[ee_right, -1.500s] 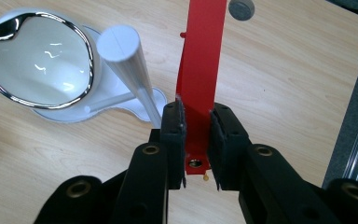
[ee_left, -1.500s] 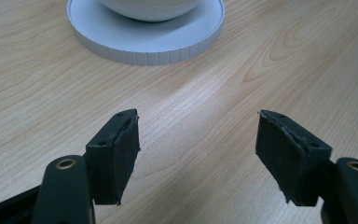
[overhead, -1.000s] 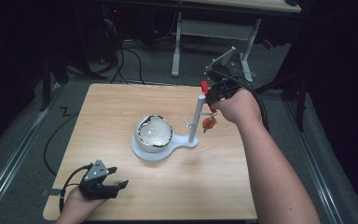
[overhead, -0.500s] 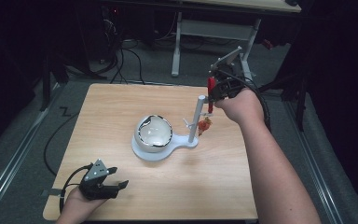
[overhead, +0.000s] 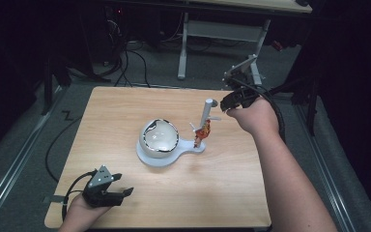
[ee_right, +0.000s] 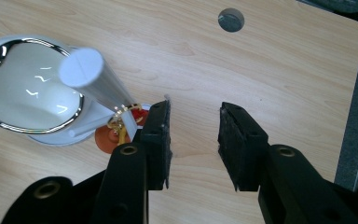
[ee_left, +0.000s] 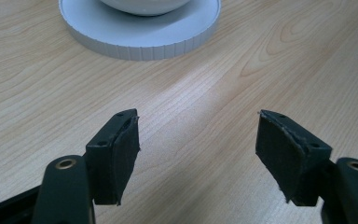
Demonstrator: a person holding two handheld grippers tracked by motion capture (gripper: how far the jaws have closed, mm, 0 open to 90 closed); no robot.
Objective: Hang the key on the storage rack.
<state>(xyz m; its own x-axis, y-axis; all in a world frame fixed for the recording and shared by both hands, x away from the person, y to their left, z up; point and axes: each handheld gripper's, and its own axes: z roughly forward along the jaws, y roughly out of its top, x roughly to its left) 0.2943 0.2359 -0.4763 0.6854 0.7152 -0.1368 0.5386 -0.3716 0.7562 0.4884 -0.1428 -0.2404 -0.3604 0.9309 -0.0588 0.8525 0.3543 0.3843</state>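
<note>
— Left tool (overhead: 110, 192)?
— Jaws wide apart, holding nothing, low at 7 o'clock on the counter (overhead: 125, 111).
— Right tool (ee_right: 193, 140)?
— Loose too, up at 2 o'clock, beside the white stand (overhead: 171, 152) with its shiny bowl (overhead: 160, 136).

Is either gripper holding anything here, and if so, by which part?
Nothing is held: the left gripper and right gripper both have open, empty jaws.

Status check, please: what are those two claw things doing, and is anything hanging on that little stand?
Both grippers open, empty. Left gripper low at table edge; right gripper beside post. Red-gold ornament hanging on stand.
</note>
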